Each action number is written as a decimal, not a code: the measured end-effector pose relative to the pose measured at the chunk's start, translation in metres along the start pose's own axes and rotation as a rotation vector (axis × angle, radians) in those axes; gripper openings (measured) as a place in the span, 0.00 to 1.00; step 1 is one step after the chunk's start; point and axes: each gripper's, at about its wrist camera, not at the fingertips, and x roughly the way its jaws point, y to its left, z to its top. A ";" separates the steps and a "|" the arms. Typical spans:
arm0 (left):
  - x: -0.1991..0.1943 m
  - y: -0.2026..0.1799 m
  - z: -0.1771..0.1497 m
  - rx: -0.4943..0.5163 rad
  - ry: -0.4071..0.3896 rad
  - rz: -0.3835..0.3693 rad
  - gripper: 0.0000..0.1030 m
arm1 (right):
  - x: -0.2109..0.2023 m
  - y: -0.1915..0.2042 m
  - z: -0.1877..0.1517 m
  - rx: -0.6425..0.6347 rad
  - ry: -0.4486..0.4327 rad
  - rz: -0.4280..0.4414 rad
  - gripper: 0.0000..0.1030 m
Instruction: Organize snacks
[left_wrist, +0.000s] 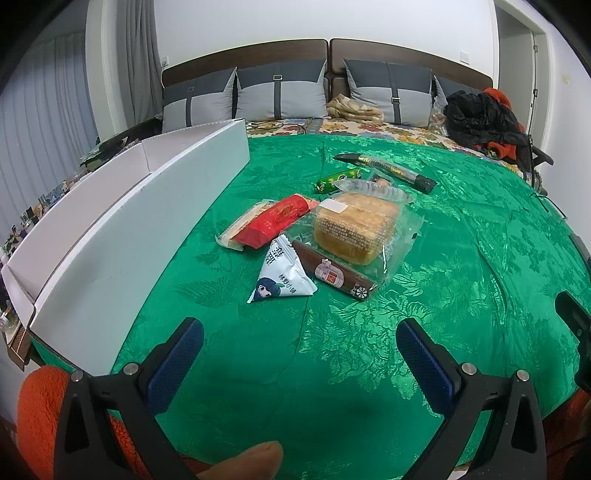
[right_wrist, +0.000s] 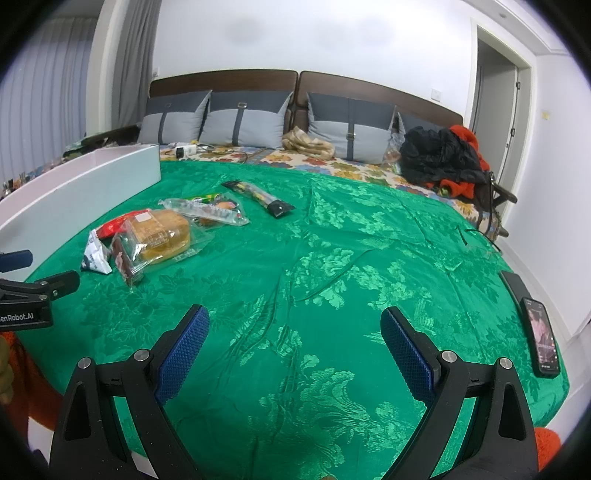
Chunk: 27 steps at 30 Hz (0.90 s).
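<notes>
Several snacks lie in a pile on the green bedspread: a white triangular packet, a bagged cake, a red packet, a green wrapped stick, a clear packet and a long black packet. A white open box stands left of them. My left gripper is open and empty, just short of the triangular packet. My right gripper is open and empty over bare bedspread, well right of the pile. The box also shows in the right wrist view.
A phone with its screen lit lies at the bedspread's right edge. Grey pillows line the headboard. Black and orange clothing is heaped at the far right. A charger and cables lie behind the box.
</notes>
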 end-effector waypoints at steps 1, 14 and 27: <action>0.000 0.000 0.000 0.001 0.000 0.001 1.00 | 0.000 0.000 0.000 0.000 0.001 0.001 0.93; 0.000 0.001 0.000 0.000 0.002 -0.001 1.00 | 0.000 0.000 0.000 0.000 0.000 0.000 0.93; 0.002 0.001 -0.001 0.007 0.008 0.007 1.00 | 0.002 0.002 0.000 0.000 0.004 0.003 0.93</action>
